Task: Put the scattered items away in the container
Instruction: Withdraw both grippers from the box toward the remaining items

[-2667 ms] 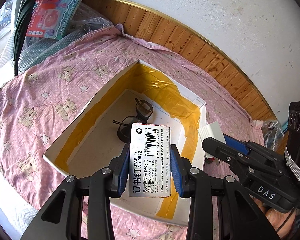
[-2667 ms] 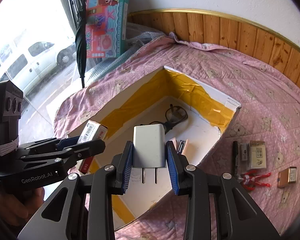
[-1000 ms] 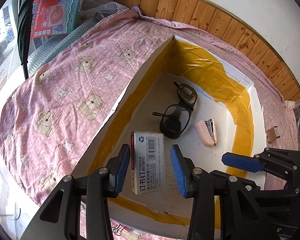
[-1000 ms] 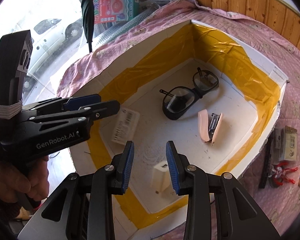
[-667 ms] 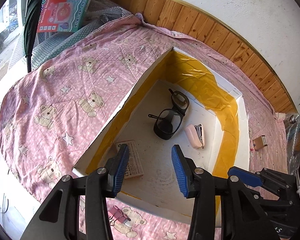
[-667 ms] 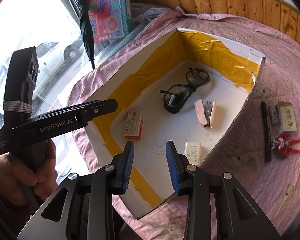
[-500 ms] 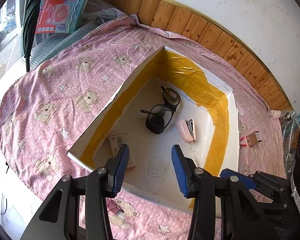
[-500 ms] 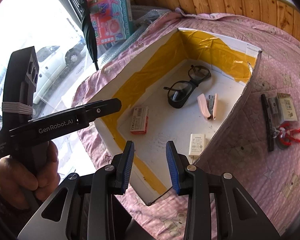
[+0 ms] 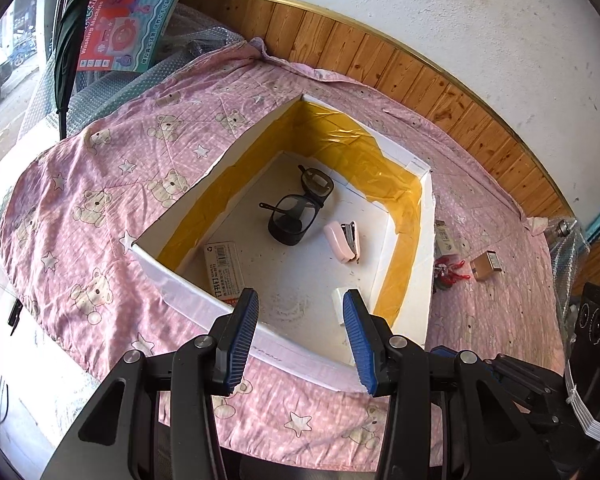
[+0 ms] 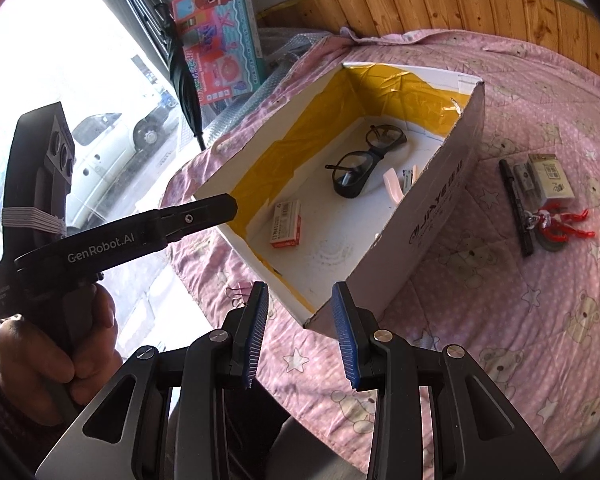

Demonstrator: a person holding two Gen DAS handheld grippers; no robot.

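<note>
Both tongs are spread and hold nothing: the left gripper [image 9: 300, 330] at the bottom of its frame, the right gripper [image 10: 300, 330] likewise. Above them, mid-frame, the box [image 9: 204, 308] holds glasses [image 9: 296, 216], a stapler [image 9: 342, 238], a staple packet [image 9: 224, 270] and a charger [image 9: 338, 304]. At right, a pen [image 10: 516, 208], a keychain [image 10: 556, 222] and small boxes [image 10: 550, 178] lie on the blanket [image 9: 100, 184].

Right tool [image 10: 300, 334] agape over box [image 10: 440, 216] with glasses [image 10: 364, 164], staple box [image 10: 286, 224]; 1 pen [image 10: 516, 206] outside.
</note>
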